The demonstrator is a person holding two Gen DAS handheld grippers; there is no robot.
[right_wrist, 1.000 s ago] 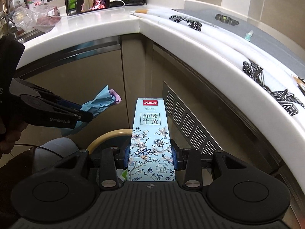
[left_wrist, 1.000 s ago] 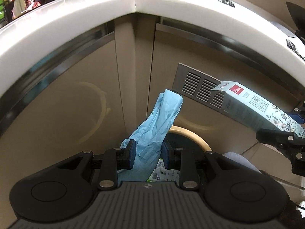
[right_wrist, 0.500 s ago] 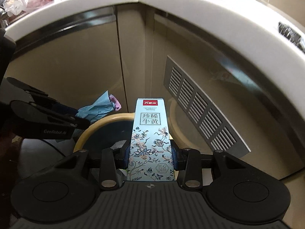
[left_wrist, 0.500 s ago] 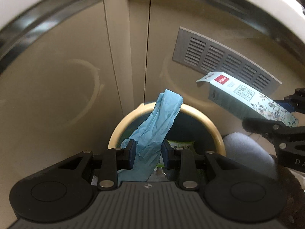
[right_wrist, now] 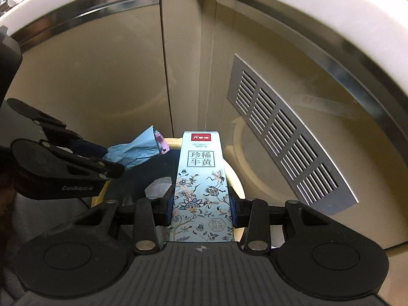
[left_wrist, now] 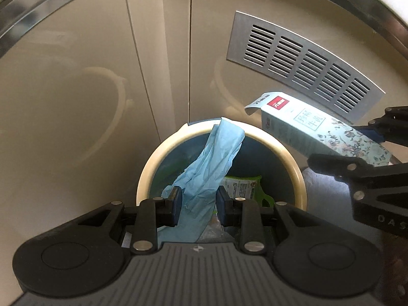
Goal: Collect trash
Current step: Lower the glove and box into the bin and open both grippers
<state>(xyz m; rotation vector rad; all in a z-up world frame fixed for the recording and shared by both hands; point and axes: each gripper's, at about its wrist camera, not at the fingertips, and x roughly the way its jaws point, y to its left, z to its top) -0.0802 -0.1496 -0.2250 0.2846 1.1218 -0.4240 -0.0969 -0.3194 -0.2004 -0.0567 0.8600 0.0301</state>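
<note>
Left gripper point(left_wrist: 198, 202): jaws clamped on a crumpled blue glove point(left_wrist: 211, 163), held over the open bin point(left_wrist: 293, 163); the glove's free end reaches past the far rim.
Right gripper point(right_wrist: 201, 207): jaws clamped on the lower part of a tall pale-blue floral box point(right_wrist: 200, 191), which points forward over the bin's rim point(right_wrist: 236, 178).
Box from the left wrist view: tilted, top flap open, red label near the top, above the bin's right side point(left_wrist: 318, 132).
Glove from the right wrist view: sticks out of the left gripper point(right_wrist: 112, 163) at the left, with a bit of pink at its tip point(right_wrist: 135, 150).
Bin: round, cream rim, dark inside, standing in the corner of beige cabinets point(left_wrist: 76, 89); a green packet point(left_wrist: 242, 186) lies within.
Vent: metal slotted grille point(right_wrist: 283, 137) on the right cabinet door.
Counter: white edge point(right_wrist: 306, 7) curves overhead.
</note>
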